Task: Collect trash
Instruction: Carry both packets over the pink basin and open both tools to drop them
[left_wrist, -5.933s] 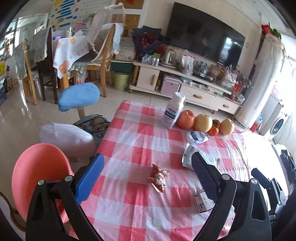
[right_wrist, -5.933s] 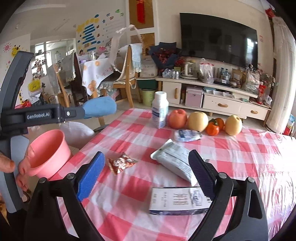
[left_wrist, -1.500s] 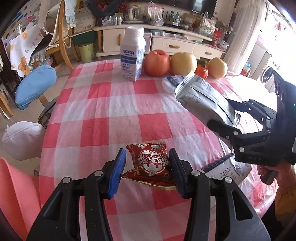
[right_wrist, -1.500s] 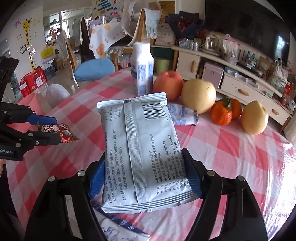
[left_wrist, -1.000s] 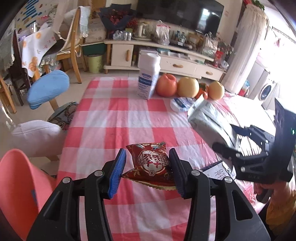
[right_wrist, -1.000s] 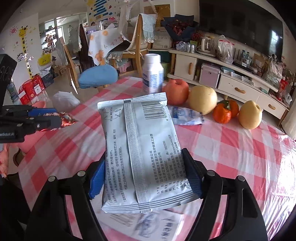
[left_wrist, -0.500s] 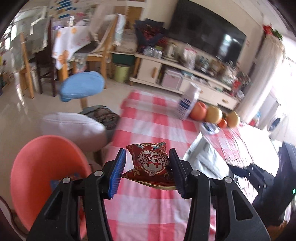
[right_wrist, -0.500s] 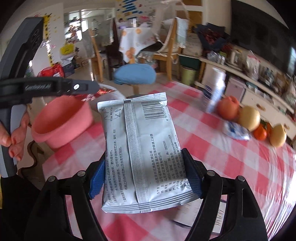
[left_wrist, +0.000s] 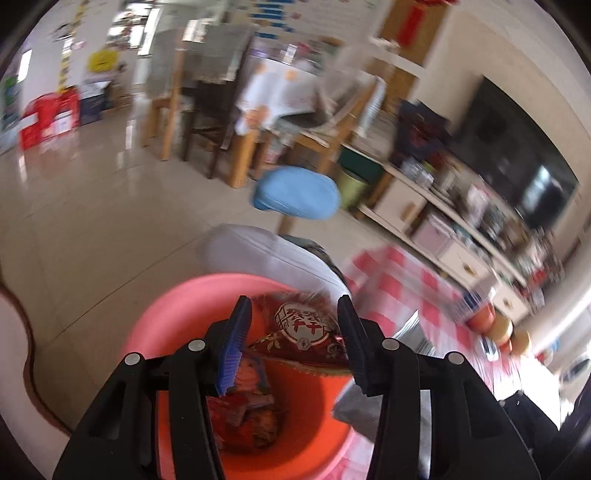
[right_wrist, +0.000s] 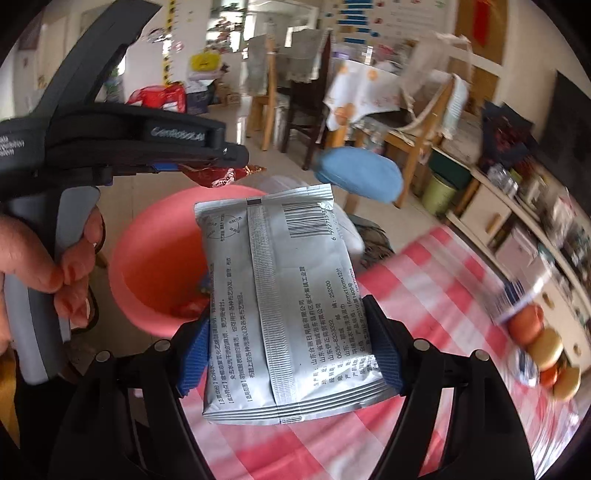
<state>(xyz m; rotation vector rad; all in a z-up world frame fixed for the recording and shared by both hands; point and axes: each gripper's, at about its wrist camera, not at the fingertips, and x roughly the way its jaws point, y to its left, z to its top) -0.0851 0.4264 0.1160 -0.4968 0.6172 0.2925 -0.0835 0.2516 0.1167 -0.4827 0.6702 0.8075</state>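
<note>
My left gripper (left_wrist: 293, 345) is over the pink bin (left_wrist: 173, 310), its jaws wider than the red snack wrapper (left_wrist: 303, 328) between them; the wrapper touches only the right pad and hangs over the bin. The bin holds other wrappers (left_wrist: 247, 406). My right gripper (right_wrist: 286, 354) is shut on a silver foil packet (right_wrist: 280, 295), held upright just beside the bin (right_wrist: 155, 254). In the right wrist view the left gripper (right_wrist: 177, 162) shows from the side above the bin with the red wrapper (right_wrist: 221, 175) at its tips.
The red-checked table (right_wrist: 424, 295) lies to the right, with fruit (right_wrist: 543, 343) and a milk bottle (right_wrist: 513, 299) at its far end. A blue stool (right_wrist: 358, 173) and a white cushion (left_wrist: 258, 251) stand behind the bin. A TV cabinet (left_wrist: 443, 229) lines the wall.
Both grippers have swung left from the table to the pink bin. The left jaws have opened and the red wrapper sits loose between them. The right gripper still holds the silver packet.
</note>
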